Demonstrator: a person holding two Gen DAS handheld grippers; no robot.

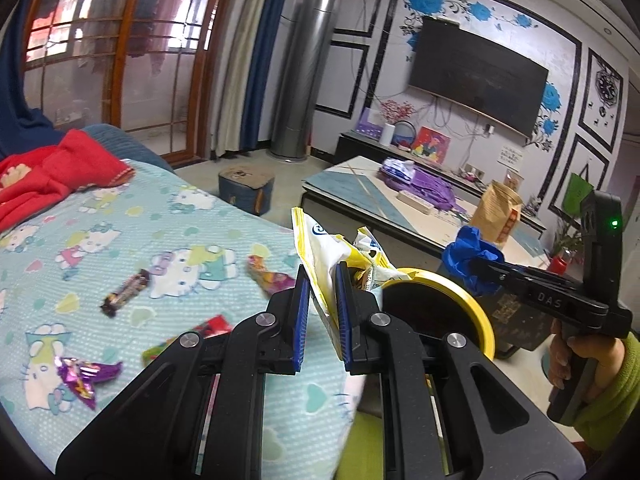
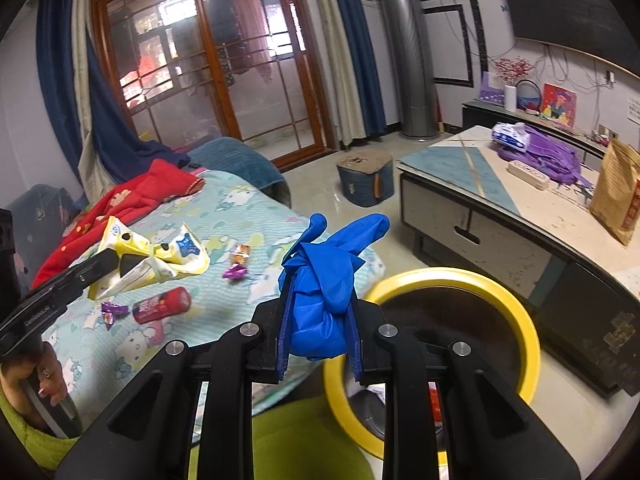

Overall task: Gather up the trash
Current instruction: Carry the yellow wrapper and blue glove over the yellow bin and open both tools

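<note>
Both sets of jaws are closed on trash. The left gripper [image 1: 322, 300] pinches a crumpled yellow and white wrapper [image 1: 320, 248] between its blue pads, at the lower centre of the left wrist view. The right gripper [image 2: 318, 332] clamps a bunched blue glove [image 2: 324, 276], at the lower centre of the right wrist view.

Just beside both loads, low and right of centre in each view, stands a dark bin with a yellow rim [image 2: 516, 312]. Some paper and something red show at its bottom in the right wrist view. Neither load hangs over the opening yet; both are near its rim, on the bed side.

Left of the bin, a bed sheet [image 1: 168, 216] with a cartoon cat print fills the lower left of both views. Litter remains on it: a dark candy wrapper [image 1: 124, 292], a purple foil wrapper [image 1: 86, 374], a small red can [image 2: 162, 304], and a few smaller bright scraps. A red garment [image 1: 52, 172] lies at the far left.

Judged from this, the job is partway done: two pieces are in hand and ready to drop, and several more pieces on the sheet are left to gather.

Beyond, at upper right, are a low table [image 2: 460, 168] and a wall television [image 1: 476, 76].
</note>
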